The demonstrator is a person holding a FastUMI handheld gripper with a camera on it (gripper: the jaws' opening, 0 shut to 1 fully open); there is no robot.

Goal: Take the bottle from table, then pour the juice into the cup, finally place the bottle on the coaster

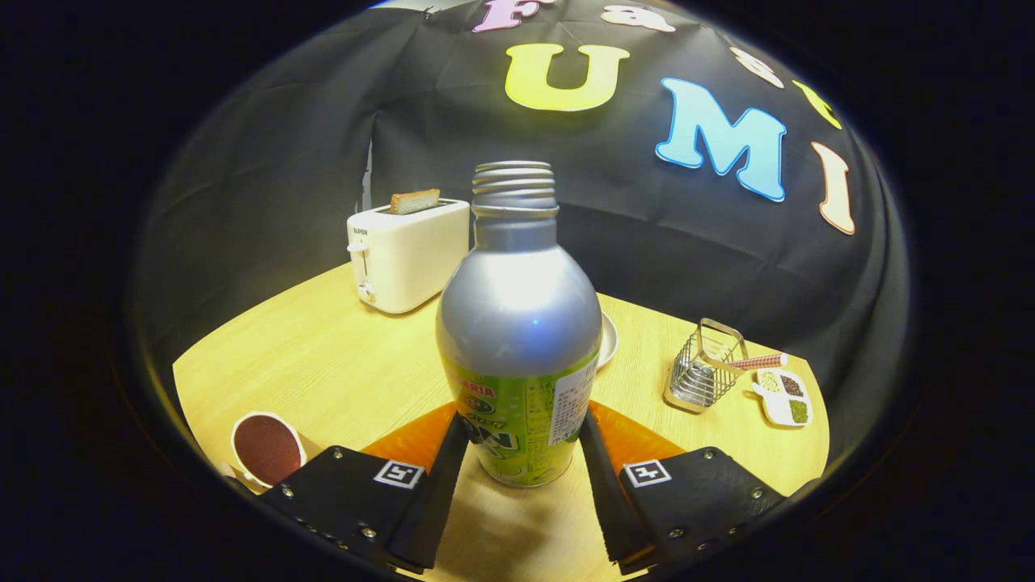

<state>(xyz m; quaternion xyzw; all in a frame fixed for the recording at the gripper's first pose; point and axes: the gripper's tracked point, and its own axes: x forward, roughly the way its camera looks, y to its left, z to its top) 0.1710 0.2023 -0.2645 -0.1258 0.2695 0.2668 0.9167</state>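
Note:
A silver bottle [517, 323] with a green label and an uncapped threaded neck stands upright between my fingers. My gripper [521, 424] is shut on the bottle's lower part, one finger pressing on each side of the label. Whether its base rests on the wooden table [340, 364] or hangs just above it, I cannot tell. A white cup [267, 447] with a dark reddish inside sits on the table beside the left finger. Just beyond the bottle, a pale round coaster-like disc [608, 339] is mostly hidden by it.
A white toaster [408, 255] with a slice of bread in it stands at the table's back left. To the right are a wire basket [703, 368] and a small white dish [783, 396] with several coloured fillings, close to the table's edge.

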